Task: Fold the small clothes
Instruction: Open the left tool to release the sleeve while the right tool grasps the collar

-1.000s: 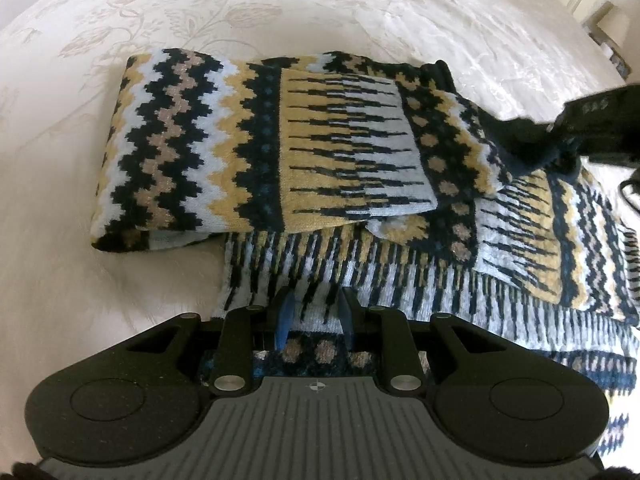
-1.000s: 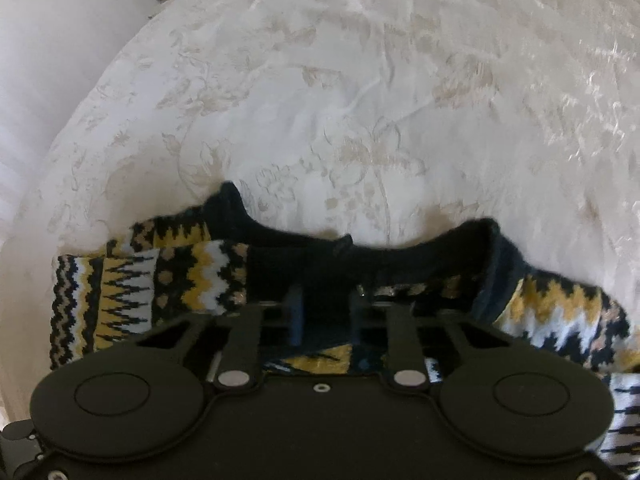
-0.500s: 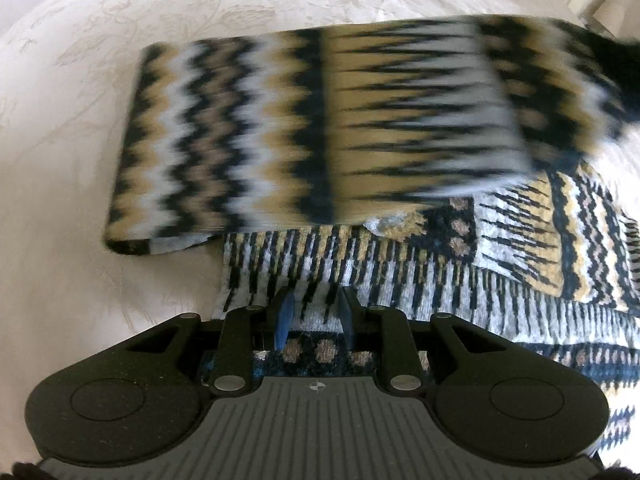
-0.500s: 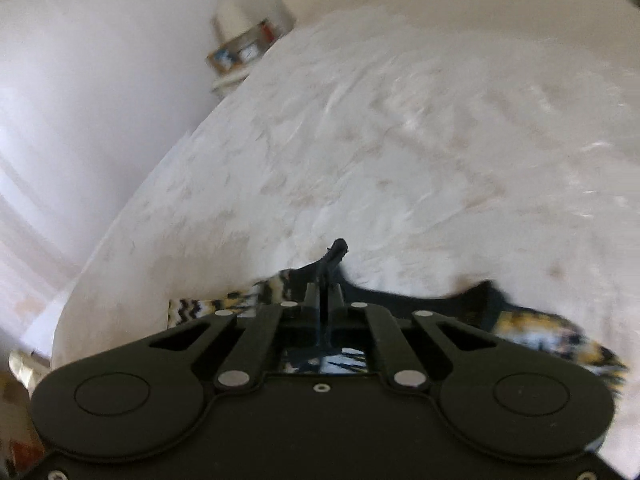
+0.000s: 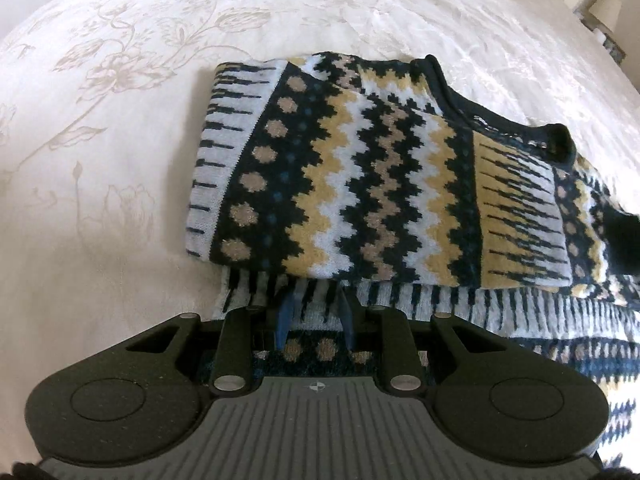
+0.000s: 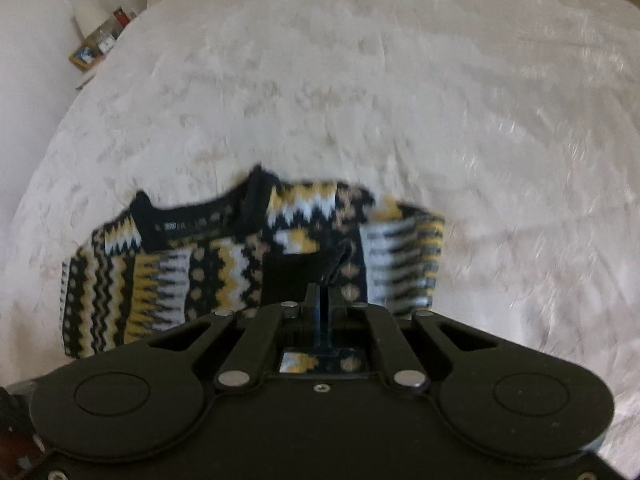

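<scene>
A patterned knit sweater [image 5: 384,184] — black, mustard, pale blue and tan zigzags and dots — lies on a cream bedspread [image 5: 120,120] with a floral weave. In the left wrist view 1 sleeve is laid flat across the body of the garment, its striped cuff end toward the left and the black neckline [image 5: 500,120] at the far right edge of the fold. The left gripper [image 5: 316,312] sits low over the sweater's near hem, its 2 blue-tipped fingers spread apart with striped knit between and under them; whether they press the cloth cannot be told. In the blurred right wrist view the right gripper [image 6: 324,280] has its fingers drawn together on a dark bit of fabric [image 6: 340,258] — a thin strip sticks up beyond the tips — above the folded sweater [image 6: 240,264]. A bedside stand with small items [image 6: 100,44] shows at the upper left of that view.
</scene>
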`<state>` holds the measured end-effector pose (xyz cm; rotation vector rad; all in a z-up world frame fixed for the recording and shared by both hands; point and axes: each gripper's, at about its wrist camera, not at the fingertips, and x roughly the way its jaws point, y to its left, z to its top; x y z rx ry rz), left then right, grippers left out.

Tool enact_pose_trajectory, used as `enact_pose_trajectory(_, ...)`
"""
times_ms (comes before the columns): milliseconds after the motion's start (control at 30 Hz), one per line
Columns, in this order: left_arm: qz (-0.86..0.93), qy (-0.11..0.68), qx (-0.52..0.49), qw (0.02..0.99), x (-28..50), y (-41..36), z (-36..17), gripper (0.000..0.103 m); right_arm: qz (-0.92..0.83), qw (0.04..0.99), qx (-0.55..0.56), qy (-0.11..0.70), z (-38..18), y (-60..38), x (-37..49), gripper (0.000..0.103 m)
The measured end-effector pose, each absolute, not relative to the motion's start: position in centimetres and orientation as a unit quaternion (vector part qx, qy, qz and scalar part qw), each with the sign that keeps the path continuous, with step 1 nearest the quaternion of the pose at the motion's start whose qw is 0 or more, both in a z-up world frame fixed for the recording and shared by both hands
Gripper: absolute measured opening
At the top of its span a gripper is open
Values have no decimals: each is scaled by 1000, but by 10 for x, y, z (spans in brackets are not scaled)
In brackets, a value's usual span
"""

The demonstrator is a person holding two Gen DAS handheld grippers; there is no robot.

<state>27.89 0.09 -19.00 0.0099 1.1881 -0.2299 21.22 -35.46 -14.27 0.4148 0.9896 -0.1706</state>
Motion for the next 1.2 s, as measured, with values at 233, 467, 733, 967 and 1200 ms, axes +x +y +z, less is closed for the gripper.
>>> enact_pose_trajectory(233, -107, 562, 1, 820, 279, 2, -185, 25, -89, 848, 200, 483, -162, -360, 211, 55)
enact_pose_trajectory(467, -102, 557, -14, 824, 263, 11, -168, 26, -89, 841, 215, 489, -179, -368, 216, 59)
enact_pose_trajectory(733, -83, 543, -10, 836, 255, 25, -150, 26, -45, 857, 233, 457, -154, -352, 212, 11)
enact_pose_trajectory(967, -90, 515, -3, 853, 274, 22, -127, 26, -64, 892, 226, 386, -97, -358, 184, 11)
enact_pose_trajectory(1200, -92, 511, -2, 855, 310, 1, -125, 26, -131, 855, 209, 456, -153, -377, 193, 11)
